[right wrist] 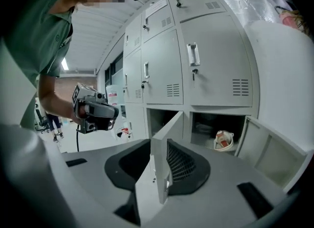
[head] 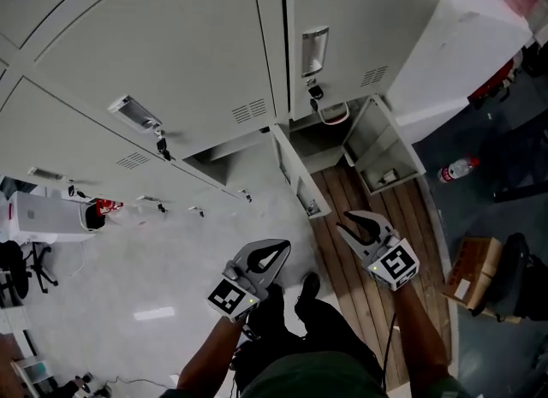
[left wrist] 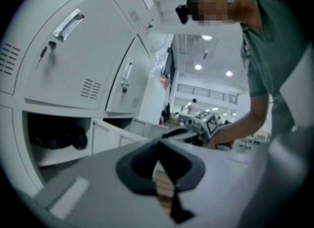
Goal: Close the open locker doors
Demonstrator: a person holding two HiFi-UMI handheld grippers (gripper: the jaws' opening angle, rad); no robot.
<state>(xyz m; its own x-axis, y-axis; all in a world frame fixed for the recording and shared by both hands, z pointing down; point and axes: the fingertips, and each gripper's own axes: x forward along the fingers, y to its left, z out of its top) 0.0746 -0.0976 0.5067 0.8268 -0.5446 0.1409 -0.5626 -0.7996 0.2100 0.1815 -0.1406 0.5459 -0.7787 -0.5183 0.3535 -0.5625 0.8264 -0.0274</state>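
My right gripper point(head: 354, 222) is spread wide and empty. The nearer open door point(right wrist: 169, 139) stands edge-on straight ahead, untouched. I'd press one jaw flat on its outer face near the free edge, then swing steadily. My left gripper point(head: 282, 247) is pinched closed, empty — the second door point(head: 383, 144) waits farther right.

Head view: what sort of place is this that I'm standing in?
Likely a locker area off a large workplace hall. There is a bank of grey metal lockers, one bottom door and its neighbour hanging open, and a bright, ceiling-lit hall beyond.
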